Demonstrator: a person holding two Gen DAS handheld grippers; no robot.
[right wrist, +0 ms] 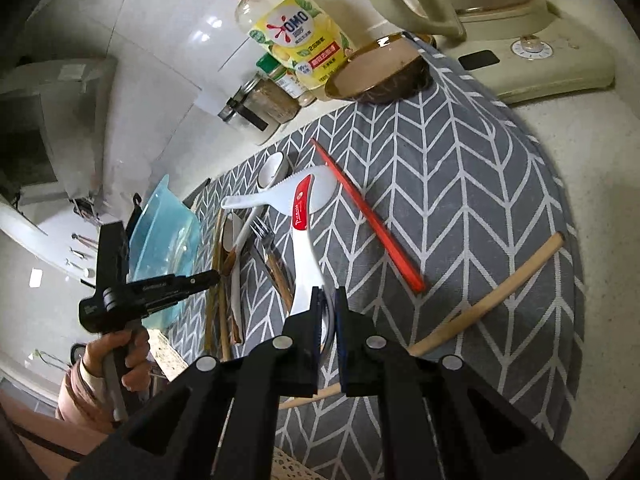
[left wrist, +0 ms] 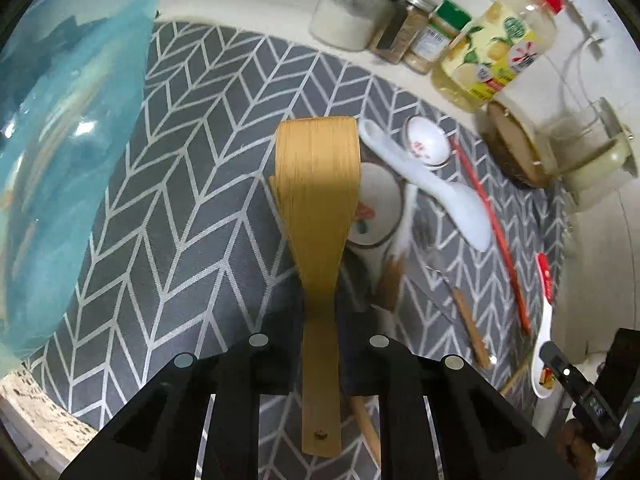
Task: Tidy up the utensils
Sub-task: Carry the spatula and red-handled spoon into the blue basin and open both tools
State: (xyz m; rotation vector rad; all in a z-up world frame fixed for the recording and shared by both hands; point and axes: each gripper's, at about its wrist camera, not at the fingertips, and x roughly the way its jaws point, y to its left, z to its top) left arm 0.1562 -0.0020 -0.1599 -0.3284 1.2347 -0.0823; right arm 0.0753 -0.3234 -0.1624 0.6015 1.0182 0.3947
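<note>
My left gripper is shut on the handle of a wooden spatula and holds it above the grey patterned mat. My right gripper is shut on the white handle of a red-and-white knife, blade pointing away. Under the spatula lie a white rice paddle, ceramic spoons, red chopsticks, a fork and wooden-handled pieces. The same pile shows in the right wrist view, with red chopsticks. A blue plastic basin stands at the left.
Jars, a spice bottle and a yellow detergent bottle line the back wall. A brown bowl and a cream kettle base stand at the right. A long wooden stick lies on the mat.
</note>
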